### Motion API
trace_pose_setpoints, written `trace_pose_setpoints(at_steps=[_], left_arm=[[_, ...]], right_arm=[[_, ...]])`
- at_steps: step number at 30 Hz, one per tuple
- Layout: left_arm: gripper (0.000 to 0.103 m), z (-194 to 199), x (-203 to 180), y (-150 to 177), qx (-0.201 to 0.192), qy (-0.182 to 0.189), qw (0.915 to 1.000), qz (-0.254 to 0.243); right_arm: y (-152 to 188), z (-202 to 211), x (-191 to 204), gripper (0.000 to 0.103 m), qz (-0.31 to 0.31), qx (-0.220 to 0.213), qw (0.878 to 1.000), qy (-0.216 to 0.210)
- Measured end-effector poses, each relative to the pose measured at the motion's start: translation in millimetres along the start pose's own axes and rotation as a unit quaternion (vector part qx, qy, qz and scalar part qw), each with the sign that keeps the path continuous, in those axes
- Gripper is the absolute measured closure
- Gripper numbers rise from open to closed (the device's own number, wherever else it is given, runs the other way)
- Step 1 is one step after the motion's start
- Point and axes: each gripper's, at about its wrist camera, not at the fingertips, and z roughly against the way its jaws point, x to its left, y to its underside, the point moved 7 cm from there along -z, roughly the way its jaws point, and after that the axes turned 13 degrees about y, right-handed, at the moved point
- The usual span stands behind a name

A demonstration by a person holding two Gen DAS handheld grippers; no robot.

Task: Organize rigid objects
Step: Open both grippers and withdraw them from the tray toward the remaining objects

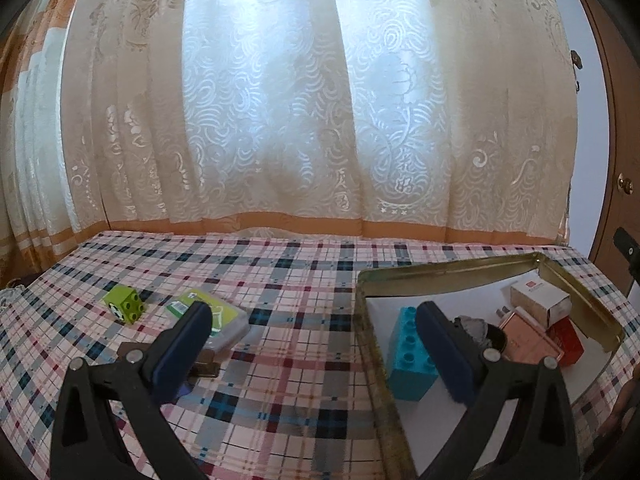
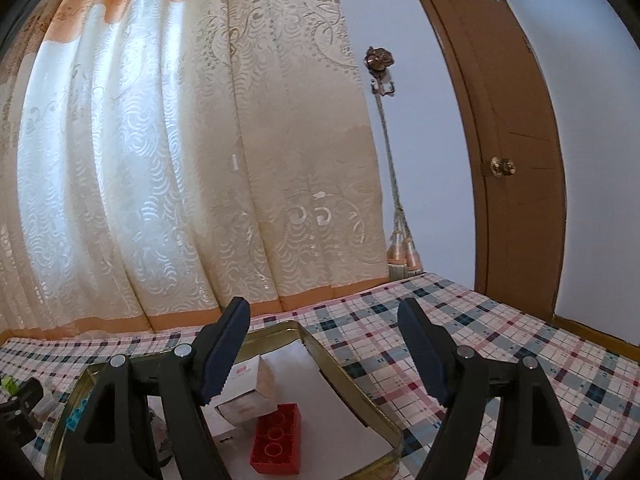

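Observation:
A gold tin tray lined with white paper lies on the plaid tablecloth at the right. In it are a blue brick, a white box, a pink box, a red brick and a dark round item. My left gripper is open and empty, straddling the tray's left rim. A green brick and a green-lidded clear case lie on the cloth to its left. My right gripper is open and empty above the tray, near the red brick and white box.
A small brass piece shows under the left finger. A patterned curtain hangs along the table's far edge. A brown door stands at the right. The left gripper's body shows at the right view's left edge.

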Motion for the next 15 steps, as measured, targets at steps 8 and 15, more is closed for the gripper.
trace_pose_setpoints(at_steps=[8,15], left_arm=[[0.001,7,18,3,0.003,-0.011,0.9999,0.002],[0.001,13,29,4,0.003,-0.016,0.9999,-0.003]], right_arm=[[9,7,2,0.025,0.008,0.026,1.000,0.001],[16,23,13,0.025,0.001,0.037,0.999,-0.014]])
